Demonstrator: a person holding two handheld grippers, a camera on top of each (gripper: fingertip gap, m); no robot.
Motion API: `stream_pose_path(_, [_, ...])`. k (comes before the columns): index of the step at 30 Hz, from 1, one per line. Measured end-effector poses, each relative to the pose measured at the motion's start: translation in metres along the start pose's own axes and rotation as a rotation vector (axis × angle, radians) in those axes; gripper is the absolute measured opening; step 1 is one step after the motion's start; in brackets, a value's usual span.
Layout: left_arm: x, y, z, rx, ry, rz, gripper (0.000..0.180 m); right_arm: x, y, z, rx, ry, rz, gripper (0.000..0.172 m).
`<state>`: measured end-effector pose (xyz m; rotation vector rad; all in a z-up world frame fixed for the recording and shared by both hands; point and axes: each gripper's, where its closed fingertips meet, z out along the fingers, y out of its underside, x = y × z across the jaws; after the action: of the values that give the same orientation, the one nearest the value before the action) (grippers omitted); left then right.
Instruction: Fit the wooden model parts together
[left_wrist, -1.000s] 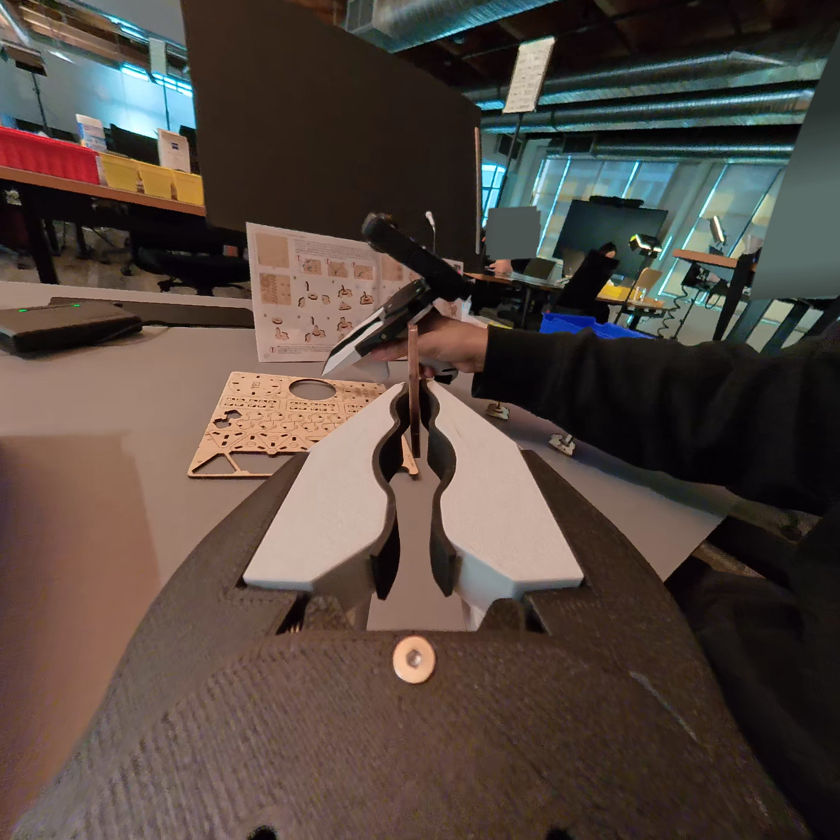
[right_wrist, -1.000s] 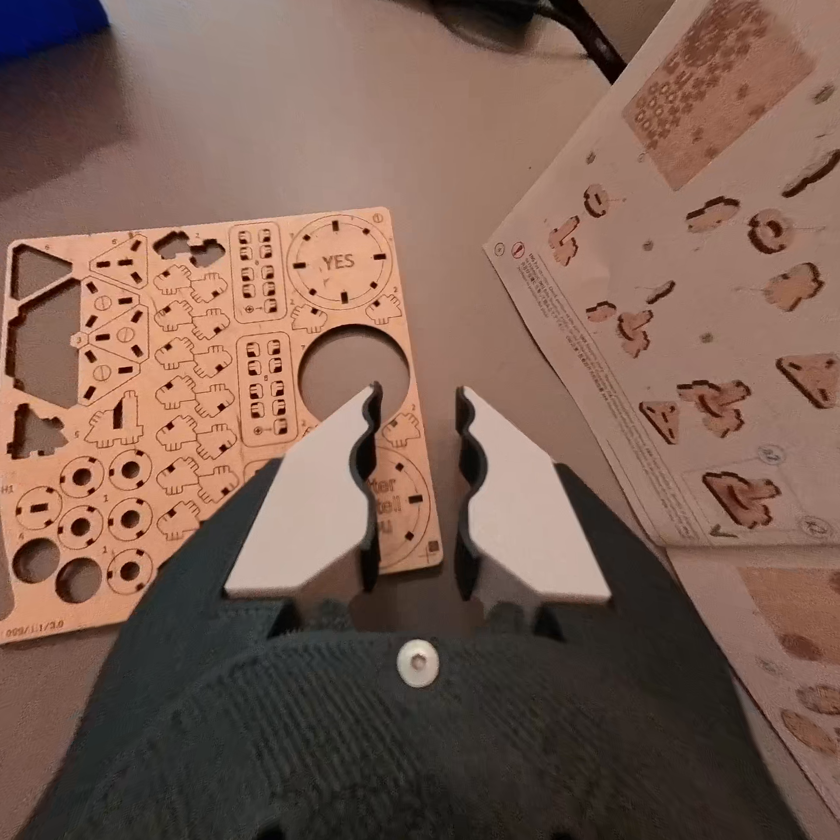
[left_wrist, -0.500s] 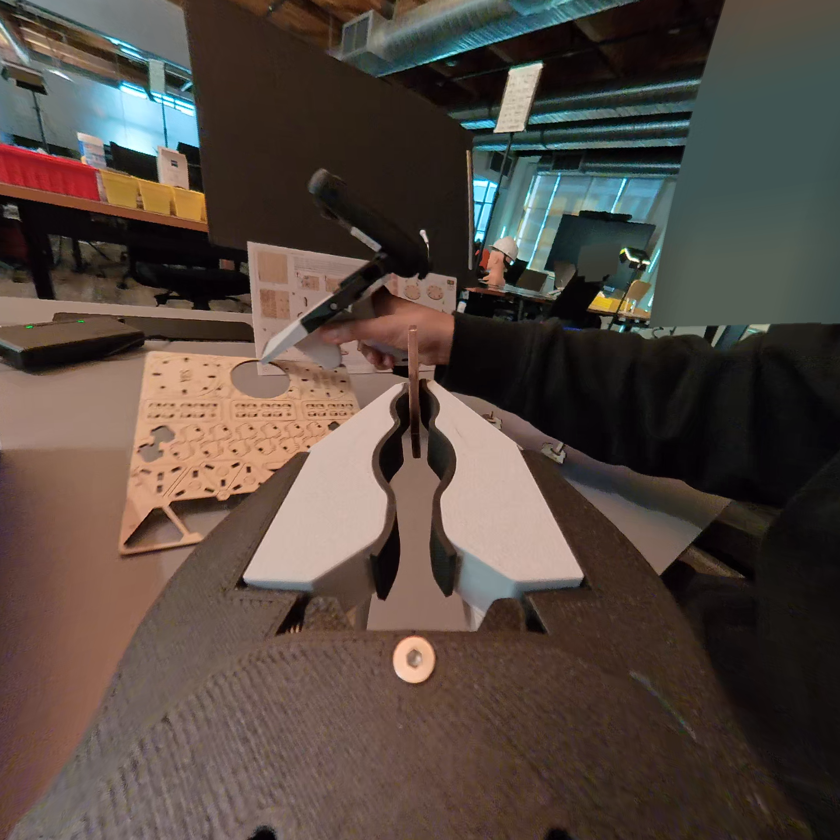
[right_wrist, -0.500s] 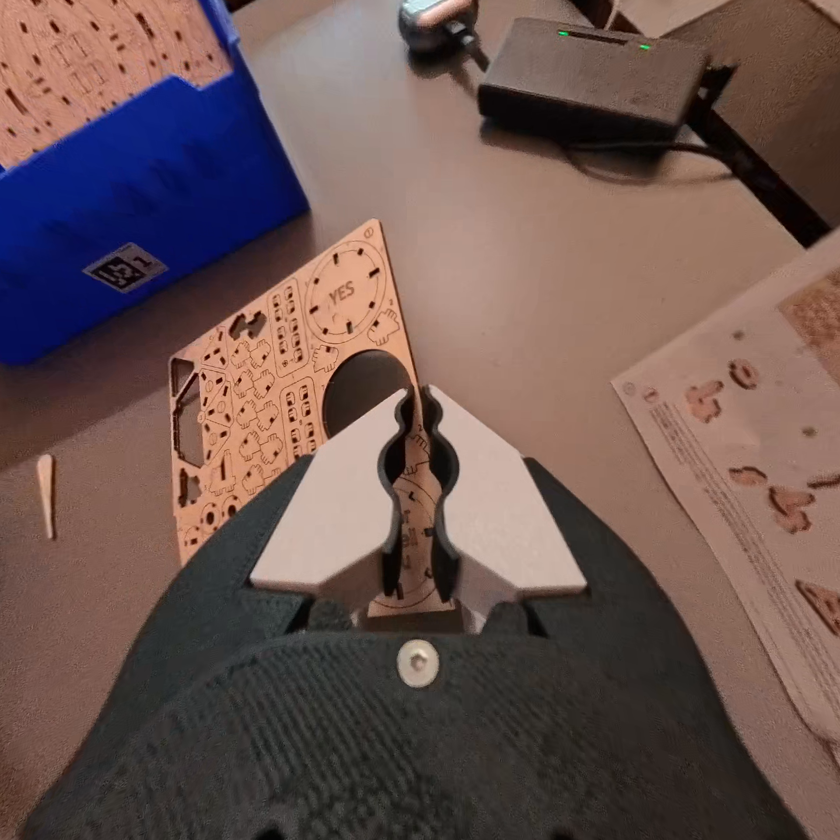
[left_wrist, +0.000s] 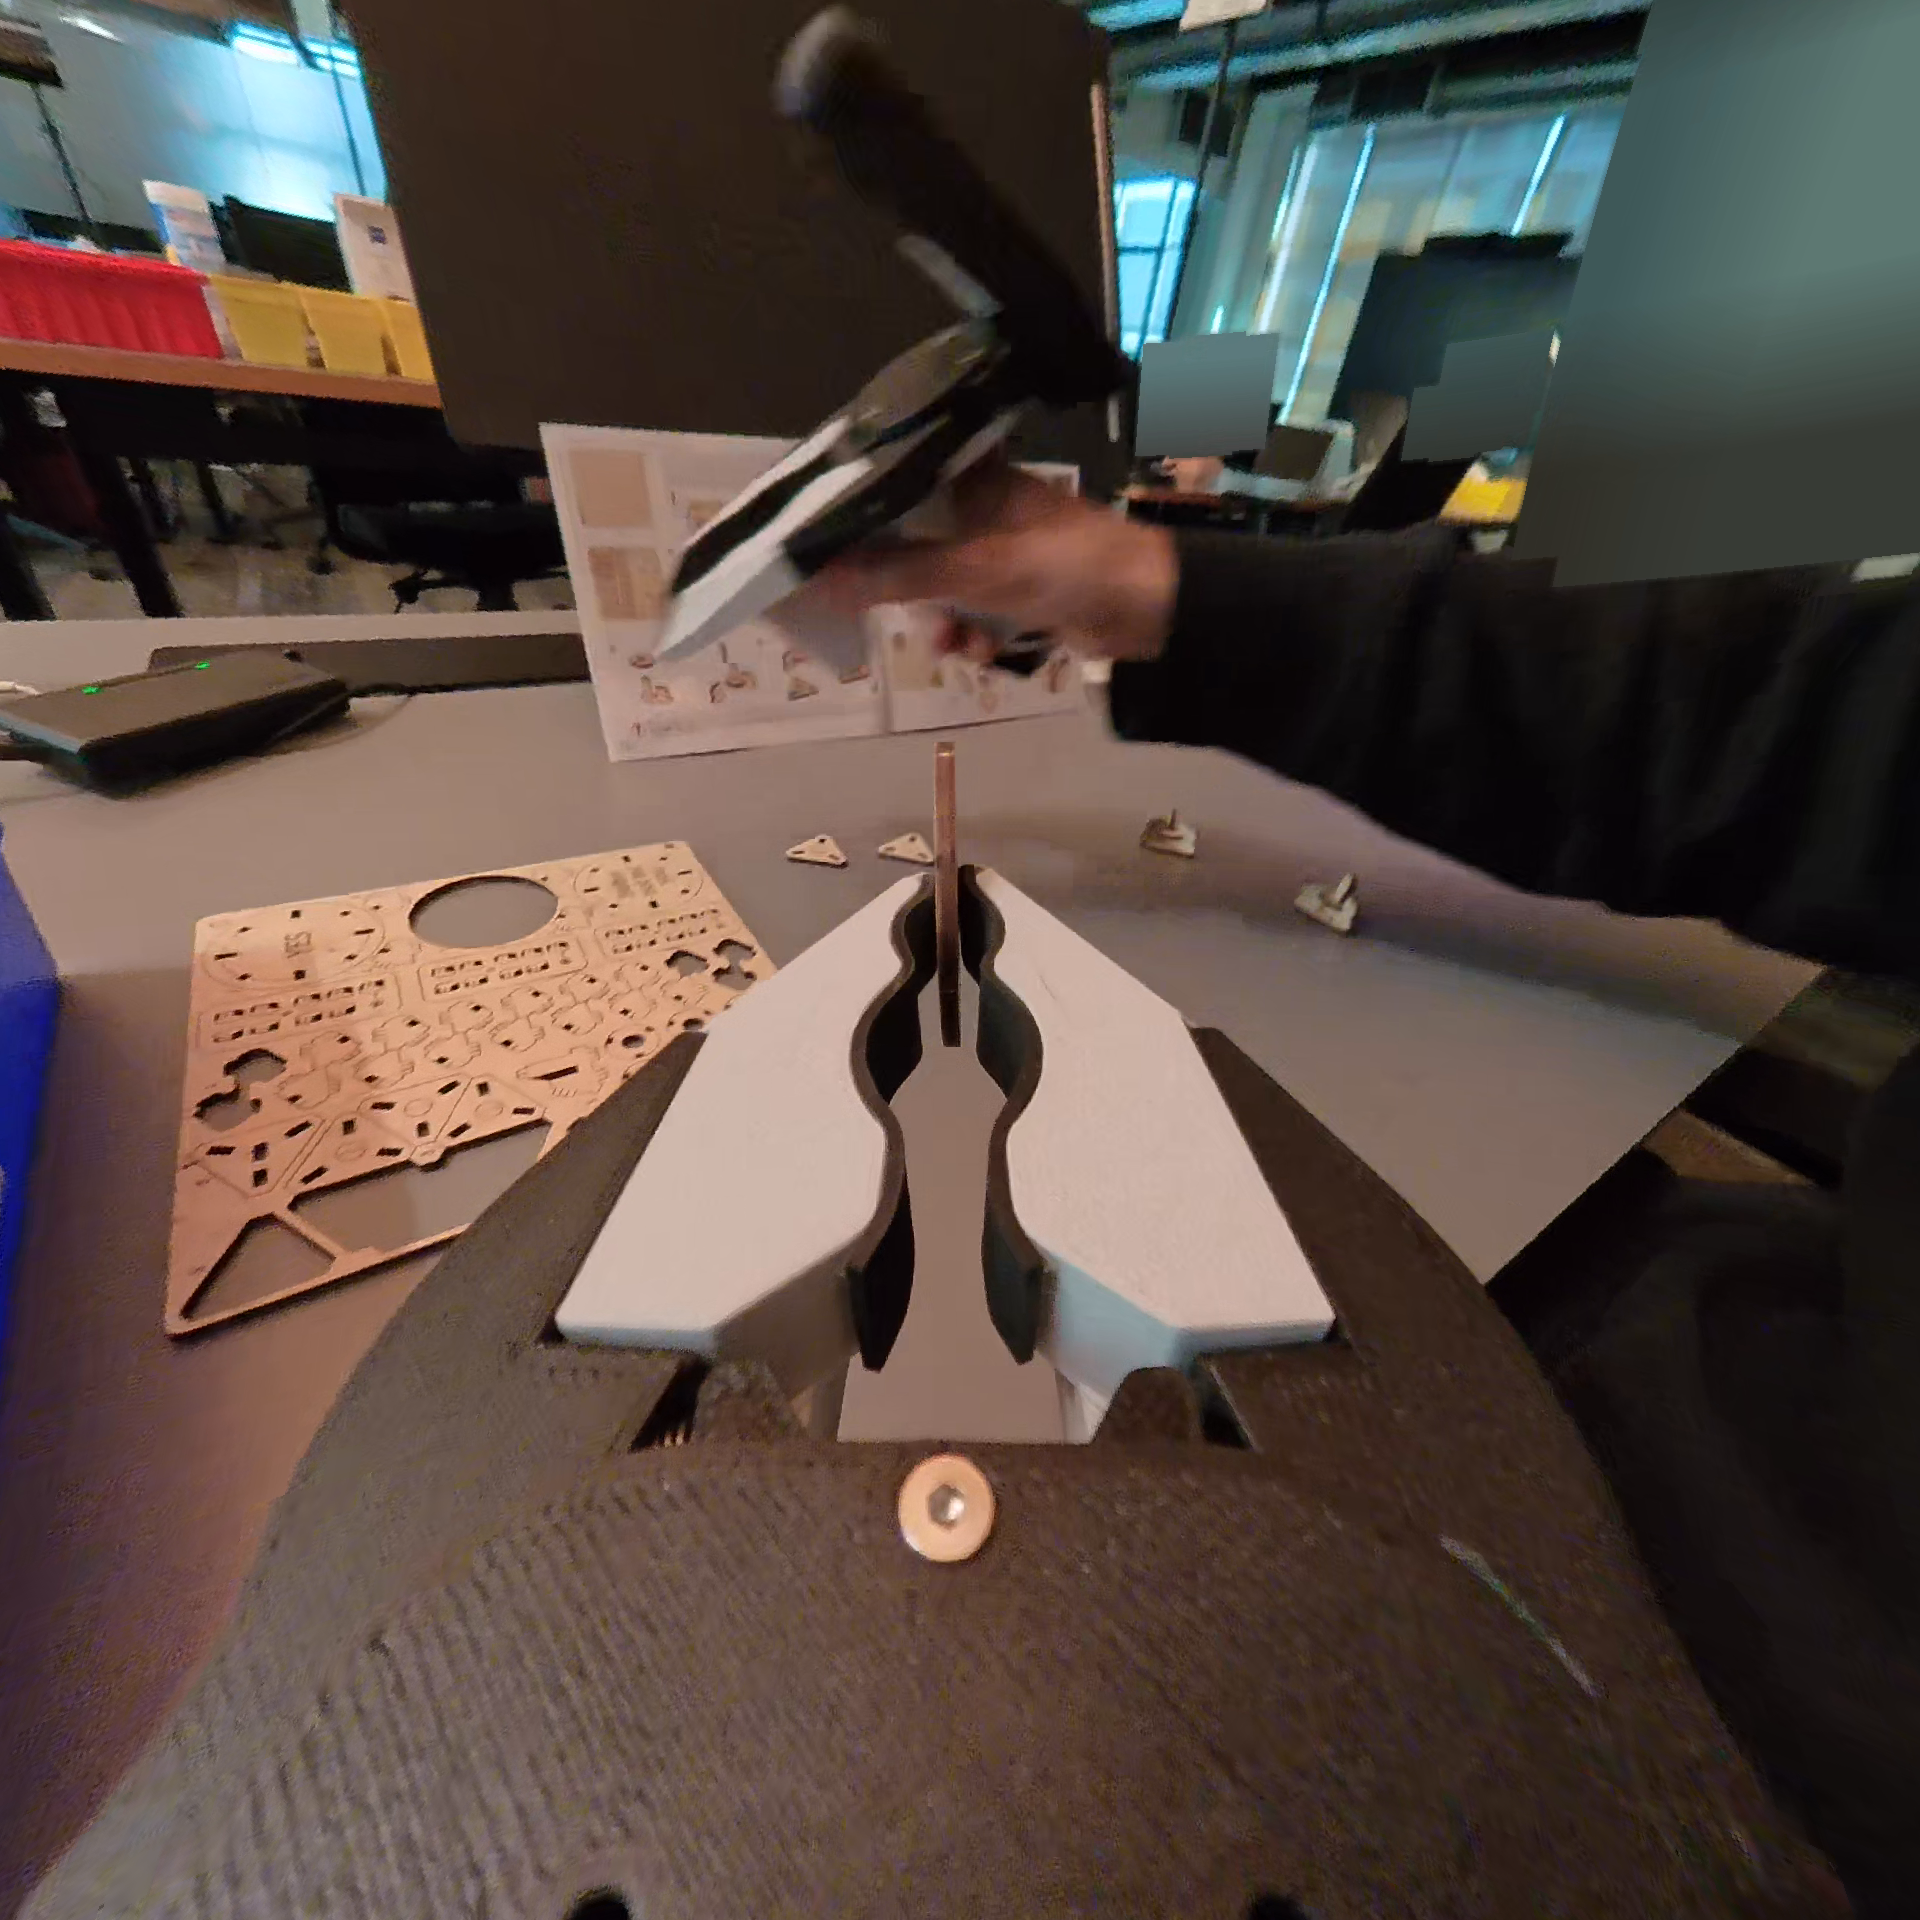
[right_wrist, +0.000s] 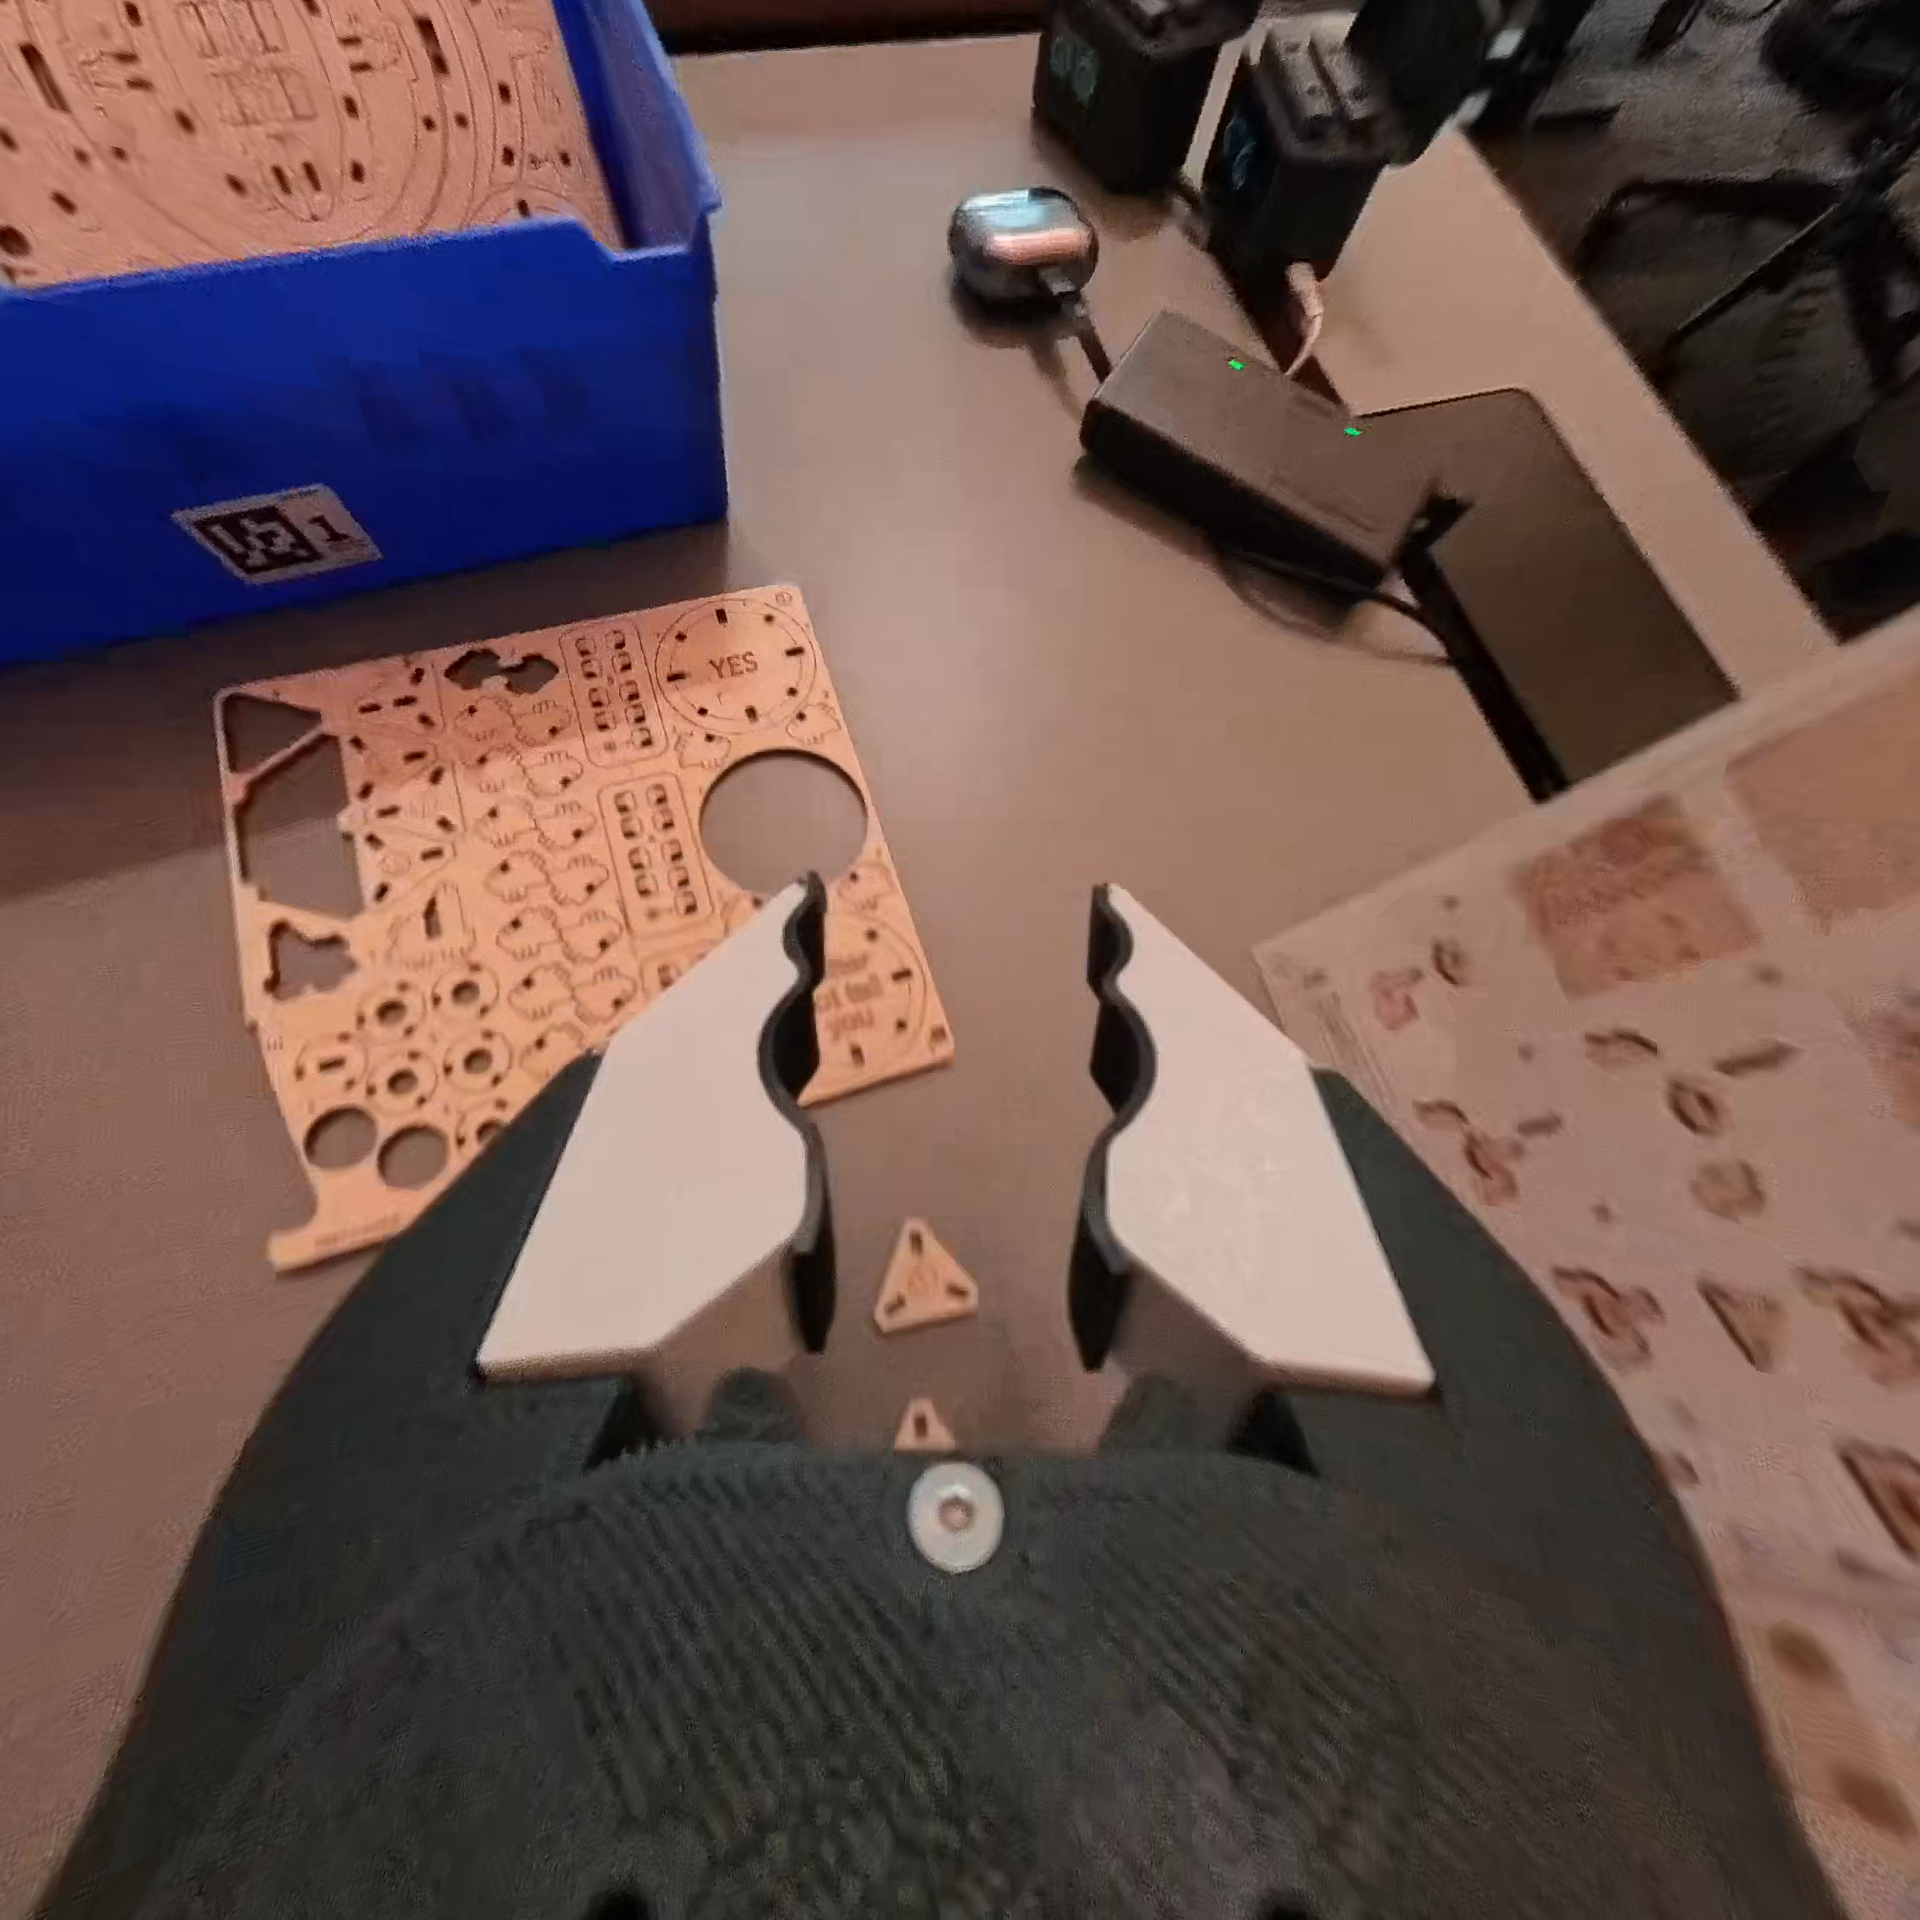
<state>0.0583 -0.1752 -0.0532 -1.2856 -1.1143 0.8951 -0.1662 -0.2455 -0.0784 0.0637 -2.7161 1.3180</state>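
Observation:
My left gripper (left_wrist: 945, 883) is shut on a thin flat wooden piece (left_wrist: 944, 821), seen edge-on and standing upright out of the fingertips. My right gripper (right_wrist: 956, 904) is open and empty above the grey table (right_wrist: 1039, 675). It also shows in the left wrist view (left_wrist: 727, 592), blurred and raised, held by a hand. A laser-cut wooden sheet (right_wrist: 540, 894) with a round hole lies flat on the table, partly under the right gripper's left finger (right_wrist: 707, 1039). It also shows in the left wrist view (left_wrist: 436, 1039). Two small wooden triangles (right_wrist: 925, 1283) lie below the right gripper's open jaws.
A blue bin (right_wrist: 364, 384) holding more wooden sheets stands behind the sheet. A printed instruction sheet (right_wrist: 1662, 1039) lies at the right. A black box with green lights (right_wrist: 1247, 457) and a small grey case (right_wrist: 1023, 244) lie farther back. Two small assembled wooden pieces (left_wrist: 1169, 834) sit near the sleeve. Tip to tip, the grippers are about 25 centimetres apart.
The right gripper closed on the wooden sheet's edge, shifted it toward the blue bin, then opened and let it go; the sheet lies flat. The left gripper keeps its grip on the wooden piece.

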Motion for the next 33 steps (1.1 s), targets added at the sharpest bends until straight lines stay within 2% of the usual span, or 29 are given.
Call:
stream_pose_path(3, [0.007,0.006,0.005,-0.031,0.01,0.016,0.003,0.007,0.024,-0.078,0.049,0.129,-0.067,0.052])
stream_pose_path(5, [0.02,0.014,0.016,-0.081,0.048,0.031,0.003,0.01,0.048,-0.132,0.09,0.234,-0.083,0.046])
stream_pose_path(8, [0.045,0.042,0.041,-0.259,0.099,0.093,0.003,-0.004,0.09,-0.194,0.169,0.316,-0.01,0.033])
stream_pose_path(10, [0.064,0.062,0.058,-0.391,0.145,0.125,0.004,-0.025,0.12,-0.214,0.222,0.302,0.08,0.029])
stream_pose_path(14, [0.096,0.074,0.094,-0.47,0.188,0.243,0.004,-0.056,0.182,-0.228,0.207,0.319,0.182,0.032])
stream_pose_path(16, [0.11,0.081,0.112,-0.512,0.189,0.35,0.004,-0.062,0.2,-0.236,0.236,0.357,0.203,0.032])
stream_pose_path(21, [0.107,0.12,0.153,-0.657,0.071,0.726,0.005,-0.075,0.213,-0.252,0.391,0.334,0.303,0.027])
stream_pose_path(24, [0.105,0.125,0.164,-0.655,0.017,0.857,0.004,-0.081,0.213,-0.259,0.469,0.299,0.361,0.022])
stream_pose_path(26, [0.108,0.125,0.164,-0.65,0.019,0.851,0.009,-0.086,0.209,-0.263,0.502,0.296,0.355,0.02])
stream_pose_path(28, [0.113,0.128,0.16,-0.668,0.058,0.794,0.032,-0.091,0.209,-0.263,0.499,0.295,0.336,0.022])
stream_pose_path(32, [0.127,0.124,0.149,-0.68,0.184,0.546,0.069,-0.093,0.209,-0.266,0.508,0.293,0.333,0.024])
stream_pose_path(33, [0.131,0.12,0.147,-0.666,0.216,0.483,0.069,-0.093,0.209,-0.267,0.515,0.288,0.339,0.024])
